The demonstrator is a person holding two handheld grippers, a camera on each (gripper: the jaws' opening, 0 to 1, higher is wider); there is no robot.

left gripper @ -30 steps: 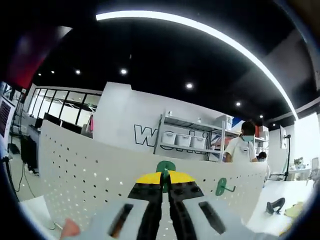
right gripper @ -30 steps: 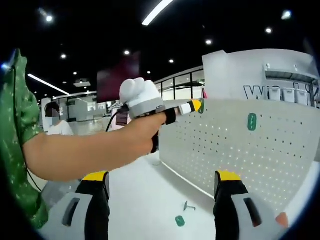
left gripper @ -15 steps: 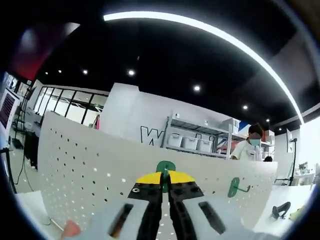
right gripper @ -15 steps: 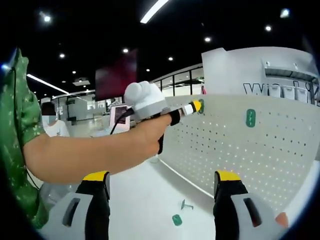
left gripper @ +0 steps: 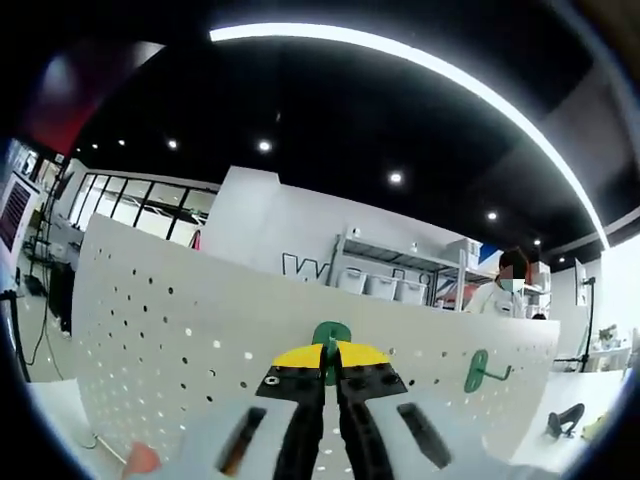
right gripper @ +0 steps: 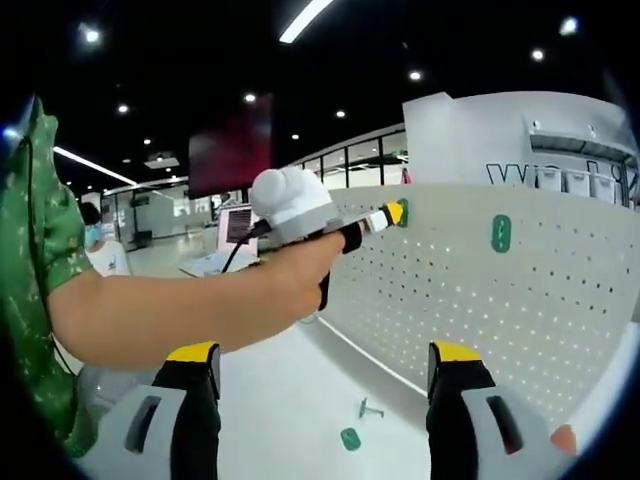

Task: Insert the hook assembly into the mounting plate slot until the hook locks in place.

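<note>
Green hook (left gripper: 329, 338) pinched at the left gripper (left gripper: 331, 362) tips, against the pegboard (left gripper: 150, 330); right gripper (right gripper: 322, 368) jaws spread, holding nothing

Where everything sits around our pegboard (right gripper: 480, 300)

We've got one hook (right gripper: 501, 233) mounted on the board, right of the left gripper (right gripper: 393, 213); two loose pieces (right gripper: 350, 438) lie on the table (right gripper: 290, 400) in front.
</note>
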